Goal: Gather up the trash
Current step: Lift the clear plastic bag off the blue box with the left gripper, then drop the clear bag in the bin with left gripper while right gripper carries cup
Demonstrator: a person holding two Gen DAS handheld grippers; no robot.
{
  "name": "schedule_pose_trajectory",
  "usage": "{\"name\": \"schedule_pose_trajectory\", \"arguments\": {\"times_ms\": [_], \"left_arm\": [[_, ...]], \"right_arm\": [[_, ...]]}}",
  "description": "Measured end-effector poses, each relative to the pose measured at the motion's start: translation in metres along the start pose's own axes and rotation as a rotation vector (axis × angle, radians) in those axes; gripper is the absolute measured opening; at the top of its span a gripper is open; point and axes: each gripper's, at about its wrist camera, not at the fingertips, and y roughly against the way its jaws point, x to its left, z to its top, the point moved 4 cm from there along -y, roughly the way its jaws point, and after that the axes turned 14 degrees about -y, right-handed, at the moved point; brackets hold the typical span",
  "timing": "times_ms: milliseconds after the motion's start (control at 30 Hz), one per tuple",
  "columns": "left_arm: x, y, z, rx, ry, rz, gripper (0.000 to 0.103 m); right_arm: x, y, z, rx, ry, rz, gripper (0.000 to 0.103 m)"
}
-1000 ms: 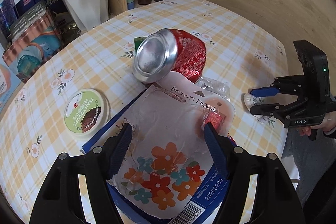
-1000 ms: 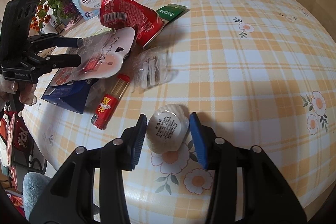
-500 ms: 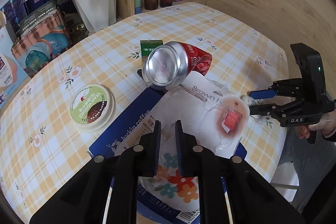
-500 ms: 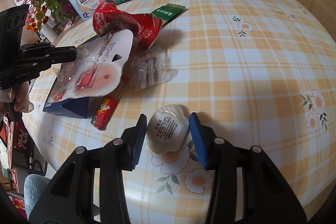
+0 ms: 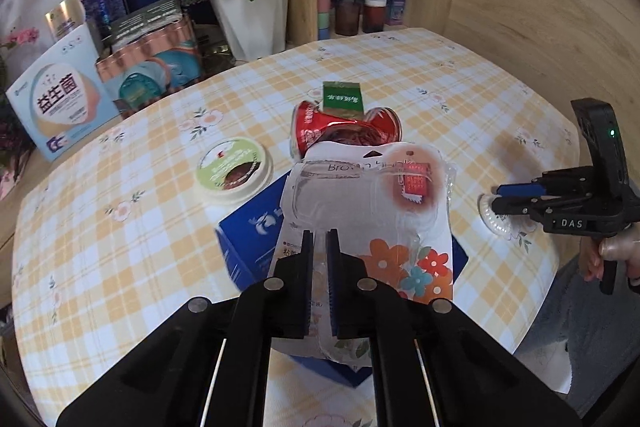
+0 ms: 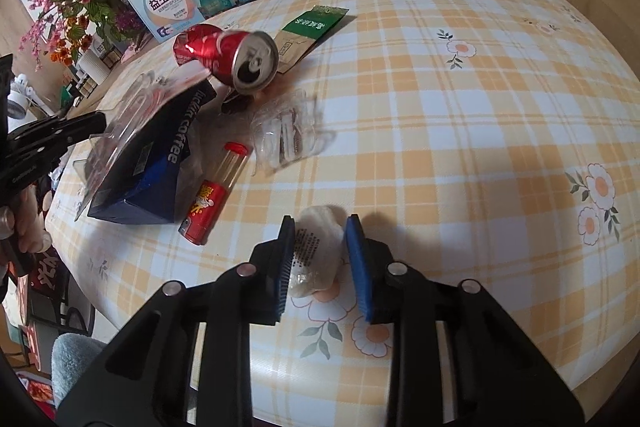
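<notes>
My left gripper (image 5: 319,247) is shut on the edge of a clear plastic blister pack (image 5: 372,203) with a flower-print card, held above a blue coffee box (image 5: 256,227). A crushed red can (image 5: 344,131) lies behind it, beside a green sachet (image 5: 342,98). My right gripper (image 6: 320,239) straddles a small white shell-shaped cup (image 6: 316,251) on the table; its jaws touch the cup's sides. The can (image 6: 228,53), the box (image 6: 152,163), a red tube (image 6: 214,193) and a clear wrapper (image 6: 288,137) show in the right wrist view.
A round green-lidded tub (image 5: 234,171) sits left of the box. Boxes (image 5: 60,99), a white vase of roses (image 5: 248,15) and cups (image 5: 374,13) line the table's far edge. The table's near edge (image 6: 440,387) runs just below my right gripper.
My left gripper closed on the blister pack and lifted it back and up. The red can rolled. My right gripper's jaws narrowed around the white cup.
</notes>
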Motion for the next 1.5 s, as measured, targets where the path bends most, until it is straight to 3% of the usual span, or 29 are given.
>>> {"name": "schedule_pose_trajectory", "arguments": {"times_ms": [100,167,233,433,633,733,833,1200,1500], "left_arm": [[0.002,0.011,-0.005,0.0,0.024,0.016,0.007],[0.0,0.017,-0.01,0.012,0.026,0.03,0.007],[0.0,0.021,-0.017,0.024,0.037,0.035,0.007],[-0.001,0.029,-0.037,0.068,0.079,0.051,0.007],[0.009,0.048,-0.048,0.026,0.177,0.091,0.007],[0.011,0.056,-0.048,-0.003,0.223,0.094,0.007],[0.01,0.066,-0.048,-0.031,0.251,0.099,0.007],[-0.01,0.106,-0.048,-0.103,0.288,0.106,0.007],[-0.051,0.153,-0.046,-0.184,0.282,0.097,0.007]], "right_arm": [[0.003,0.006,-0.002,-0.017,0.028,-0.017,0.032],[0.004,0.01,-0.004,-0.035,0.049,-0.026,0.047],[0.004,0.012,-0.007,-0.044,0.075,-0.042,0.055],[0.003,0.001,-0.016,-0.009,0.119,-0.077,0.055],[0.021,-0.008,-0.017,0.011,0.164,-0.105,0.055],[0.025,-0.009,-0.015,0.002,0.176,-0.138,0.04],[0.024,-0.006,-0.015,-0.002,0.162,-0.116,0.04],[0.034,0.043,-0.016,-0.089,0.14,-0.031,0.04],[0.051,0.112,-0.028,-0.189,0.143,0.062,0.04]]}}
